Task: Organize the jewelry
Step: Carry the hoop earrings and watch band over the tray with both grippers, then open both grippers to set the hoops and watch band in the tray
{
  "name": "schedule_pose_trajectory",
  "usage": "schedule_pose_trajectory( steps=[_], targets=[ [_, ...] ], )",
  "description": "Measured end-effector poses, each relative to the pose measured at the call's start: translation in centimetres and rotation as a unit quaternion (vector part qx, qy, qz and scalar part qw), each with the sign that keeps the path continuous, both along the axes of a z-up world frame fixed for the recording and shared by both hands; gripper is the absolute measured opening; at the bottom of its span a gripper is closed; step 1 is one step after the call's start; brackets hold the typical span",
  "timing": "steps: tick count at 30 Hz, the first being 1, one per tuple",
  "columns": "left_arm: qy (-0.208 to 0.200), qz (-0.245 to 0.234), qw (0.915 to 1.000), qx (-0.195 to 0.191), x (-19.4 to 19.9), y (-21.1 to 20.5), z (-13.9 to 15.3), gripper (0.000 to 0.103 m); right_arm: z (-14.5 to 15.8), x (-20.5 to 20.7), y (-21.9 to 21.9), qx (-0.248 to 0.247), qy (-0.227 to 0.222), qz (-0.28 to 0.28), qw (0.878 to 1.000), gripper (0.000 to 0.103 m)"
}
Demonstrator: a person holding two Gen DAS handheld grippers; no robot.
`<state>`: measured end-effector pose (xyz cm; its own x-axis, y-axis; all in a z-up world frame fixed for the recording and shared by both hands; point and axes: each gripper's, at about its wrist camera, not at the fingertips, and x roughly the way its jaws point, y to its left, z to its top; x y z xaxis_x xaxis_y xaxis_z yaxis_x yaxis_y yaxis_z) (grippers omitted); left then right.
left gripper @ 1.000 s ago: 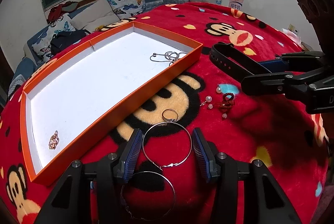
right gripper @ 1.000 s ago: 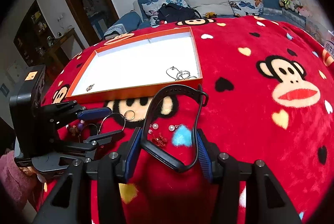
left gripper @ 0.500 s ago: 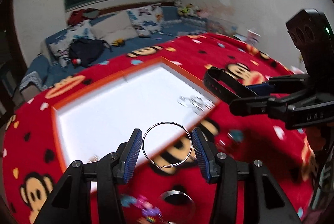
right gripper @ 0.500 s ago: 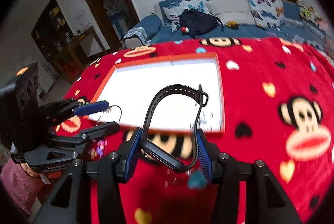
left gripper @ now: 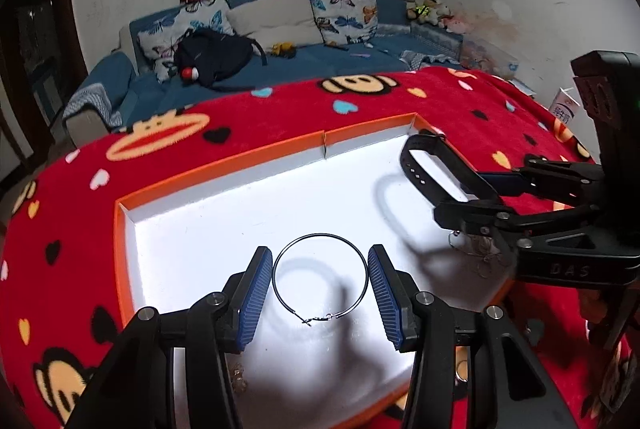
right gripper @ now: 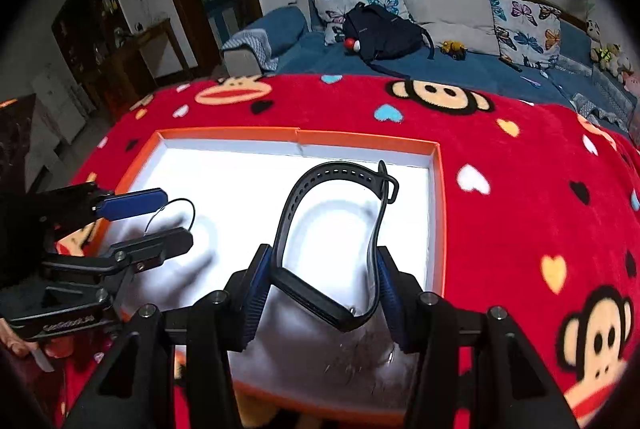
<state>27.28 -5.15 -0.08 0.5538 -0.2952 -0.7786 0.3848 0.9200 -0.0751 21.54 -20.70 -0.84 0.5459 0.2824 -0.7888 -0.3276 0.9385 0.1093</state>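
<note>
Above the orange tray (left gripper: 120, 241) we carry two pieces; our left gripper (left gripper: 320, 287) clamps the hoop earring (left gripper: 320, 273) across its width, thin springy wire, easily bent; our right gripper (right gripper: 326, 289) pinches the black wristband (right gripper: 332, 225), soft, light, grippy.

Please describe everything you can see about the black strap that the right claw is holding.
The black strap is a closed loop of what looks like matte rubber, like a watch band. One side has a row of small holes, and a loose end sticks up near the top. The right claw grips it by its lower sides between blue pads, with the loop standing away from the claw. It hangs above the white floor of the orange tray, casting a shadow there.
</note>
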Motion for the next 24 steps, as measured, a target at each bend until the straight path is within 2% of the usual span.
schedule_pose_trajectory(
  steps=[5, 10, 18, 22, 24],
  targets=[
    [0.008, -0.002, 0.9998, 0.019, 0.7, -0.8, -1.7, 0.053, -1.1, 0.6, 0.2, -0.028, 0.009, 0.001, 1.0, 0.056],
    [0.021, 0.001, 0.9996, 0.018, 1.0, -1.1, -2.8, 0.053, -1.4, 0.8, 0.4, -0.041, 0.012, 0.005, 0.999, 0.058],
    [0.027, 0.005, 0.9991, 0.031, 1.0, -1.4, -3.5, 0.054, -1.9, 1.1, 0.2, -0.05, 0.012, 0.003, 0.999, 0.066],
    [0.03, 0.01, 0.9989, 0.033, 1.1, -1.4, -3.5, 0.064, -2.1, 1.2, 0.3, -0.053, 0.012, 0.008, 0.998, 0.07],
    [0.026, 0.011, 0.999, 0.033, 1.0, -1.4, -3.4, 0.065, -2.1, 1.2, 0.5, -0.059, 0.01, 0.011, 0.998, 0.071]
  ],
)
